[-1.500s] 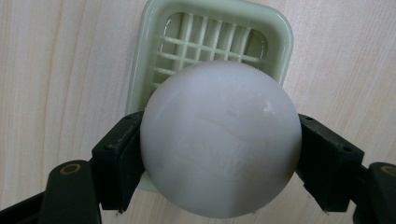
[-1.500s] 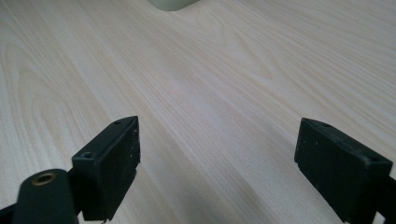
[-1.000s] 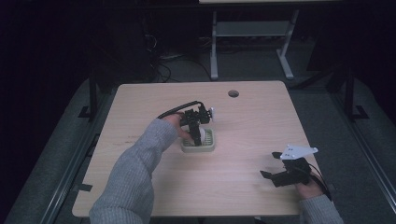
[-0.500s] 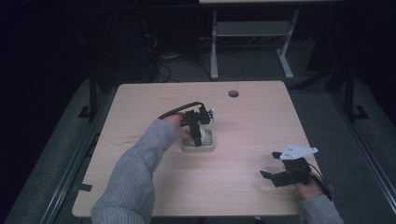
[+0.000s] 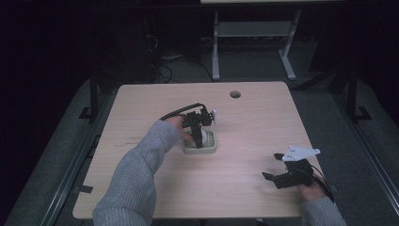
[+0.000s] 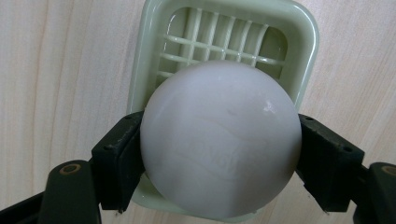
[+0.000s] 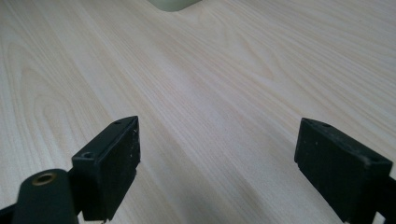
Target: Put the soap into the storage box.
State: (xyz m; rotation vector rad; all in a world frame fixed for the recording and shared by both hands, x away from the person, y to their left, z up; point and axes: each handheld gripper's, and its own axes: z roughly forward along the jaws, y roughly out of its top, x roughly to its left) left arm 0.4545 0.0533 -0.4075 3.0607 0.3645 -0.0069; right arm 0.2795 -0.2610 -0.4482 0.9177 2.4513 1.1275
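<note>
I start with the table (image 5: 254, 188), a pale wooden top with a small round hole (image 5: 235, 94) near its far edge and little else on it. Near the middle sits a pale green basket (image 5: 212, 147) with a slatted bottom, square with rounded corners, and my left gripper (image 5: 197, 136) hangs right over it, arm reaching in from the near left. In the left gripper view that gripper is clamped on a white ball (image 6: 219, 140), one black pad pressed to each side of it at its widest, and the basket's rim (image 6: 306, 51) and grid show directly behind the ball, so the ball sits straight above the basket's opening, a little toward the near rim as that camera sees it. I cannot tell whether the ball is already touching the slats or is just above them. A ball has no long axis to worry about, so what I judge matters for the coming move is only that the opening lies dead ahead along the jaws: a straight push down and a release should seat it, and lifting straight back would take it out. My right gripper (image 5: 277, 175) rests well apart at the near right corner, jaws spread wide over bare wood with nothing between them; the left is plainly the nearer one.
</note>
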